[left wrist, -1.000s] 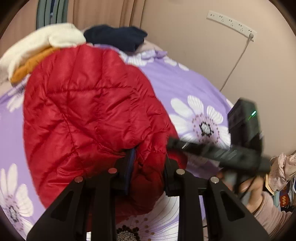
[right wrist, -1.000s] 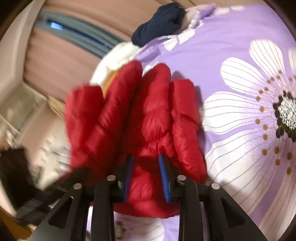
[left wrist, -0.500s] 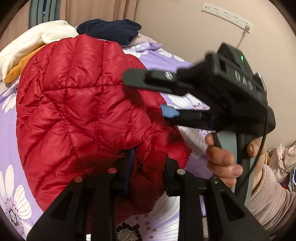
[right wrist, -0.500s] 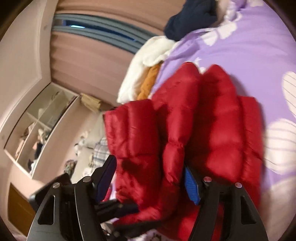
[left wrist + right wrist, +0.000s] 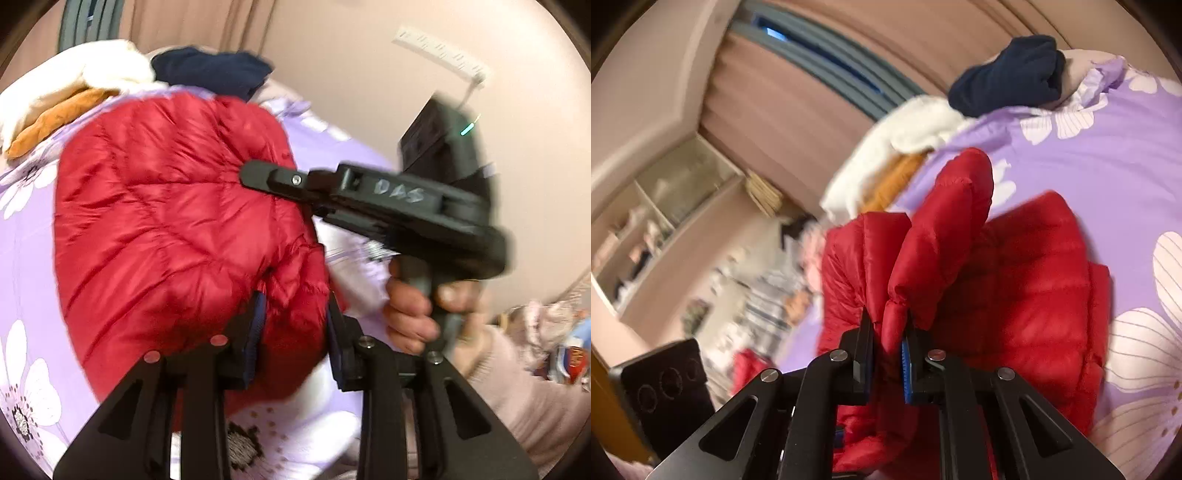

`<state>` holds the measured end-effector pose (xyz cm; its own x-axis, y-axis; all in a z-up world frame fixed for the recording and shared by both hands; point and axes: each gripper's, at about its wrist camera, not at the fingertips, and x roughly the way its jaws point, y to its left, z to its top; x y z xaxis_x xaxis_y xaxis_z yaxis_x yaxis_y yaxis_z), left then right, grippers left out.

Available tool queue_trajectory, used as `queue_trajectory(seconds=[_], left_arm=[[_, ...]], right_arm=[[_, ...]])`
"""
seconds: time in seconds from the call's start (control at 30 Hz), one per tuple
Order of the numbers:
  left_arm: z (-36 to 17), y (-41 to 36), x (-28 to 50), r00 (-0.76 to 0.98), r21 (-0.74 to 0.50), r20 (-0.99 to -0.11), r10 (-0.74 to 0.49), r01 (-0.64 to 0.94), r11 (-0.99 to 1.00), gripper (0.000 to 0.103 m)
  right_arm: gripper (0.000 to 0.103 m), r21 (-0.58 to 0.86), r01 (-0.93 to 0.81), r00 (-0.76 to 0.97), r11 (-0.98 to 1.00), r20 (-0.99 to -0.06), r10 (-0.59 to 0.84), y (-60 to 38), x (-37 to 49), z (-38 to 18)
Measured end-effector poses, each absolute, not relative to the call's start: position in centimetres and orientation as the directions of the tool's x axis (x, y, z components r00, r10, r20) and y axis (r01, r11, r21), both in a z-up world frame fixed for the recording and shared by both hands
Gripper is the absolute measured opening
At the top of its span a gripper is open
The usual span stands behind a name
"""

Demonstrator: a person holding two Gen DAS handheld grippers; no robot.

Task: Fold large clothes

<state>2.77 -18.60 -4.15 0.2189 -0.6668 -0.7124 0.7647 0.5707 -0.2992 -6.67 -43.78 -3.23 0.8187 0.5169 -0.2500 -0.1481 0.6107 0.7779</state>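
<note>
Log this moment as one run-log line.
left gripper: shut on red puffer jacket | right gripper: shut on jacket fold | surface: purple floral bedspread

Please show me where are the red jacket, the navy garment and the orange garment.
red jacket [image 5: 177,229], left wrist view, quilted middle.
navy garment [image 5: 1008,74], right wrist view, centre of the bundle.
orange garment [image 5: 59,118], left wrist view, exposed fold.

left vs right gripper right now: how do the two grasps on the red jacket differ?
The left gripper has its jaws set wide around a thick bunch of the red puffer jacket; the right gripper has its jaws close together, pinching a thin fold. The left grasp sits low, near the purple floral bedspread; the right lifts its fold up off the bed. Both are shut on the same jacket.
</note>
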Motion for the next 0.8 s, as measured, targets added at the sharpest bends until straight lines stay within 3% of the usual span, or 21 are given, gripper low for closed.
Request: queue_trajectory(seconds=[0.17,0.23,0.43,0.57,0.67,0.8], left_arm=[[0.1,-16.5,2.3,0.236,-0.319,-0.624,-0.745,0.793,0.518,0.046],[0.8,-15.9,3.2,0.288,-0.295,-0.613,-0.736,0.780,0.551,0.047],[0.4,-17.9,9.8,0.363,-0.302,-0.630,-0.687,0.700,0.647,0.044],[-0.8,-20.1,14.2,0.366,-0.320,-0.662,-0.654,0.651,0.688,0.030],[-2.2,-19.9,15.3,0.372,-0.317,-0.682,-0.630,0.626,0.713,0.028],[-5.7,-21.8,18.4,0.336,-0.292,-0.766,-0.549,0.579,0.762,0.028]], right_arm=[[0.013,0.840,-0.079,0.864,0.537,-0.211,0.457,-46.8,-7.9,-5.1],[0.013,0.859,-0.056,0.873,0.508,-0.205,0.443,-47.4,-8.4,-6.2],[0.013,0.865,0.031,0.869,0.501,-0.271,0.414,-47.6,-9.6,-8.5],[0.013,0.847,0.066,0.865,0.527,-0.312,0.394,-47.6,-9.5,-8.8],[0.013,0.840,0.082,0.858,0.537,-0.333,0.390,-47.8,-9.6,-9.4],[0.013,0.844,0.090,0.854,0.529,-0.338,0.395,-48.3,-9.8,-10.5]])
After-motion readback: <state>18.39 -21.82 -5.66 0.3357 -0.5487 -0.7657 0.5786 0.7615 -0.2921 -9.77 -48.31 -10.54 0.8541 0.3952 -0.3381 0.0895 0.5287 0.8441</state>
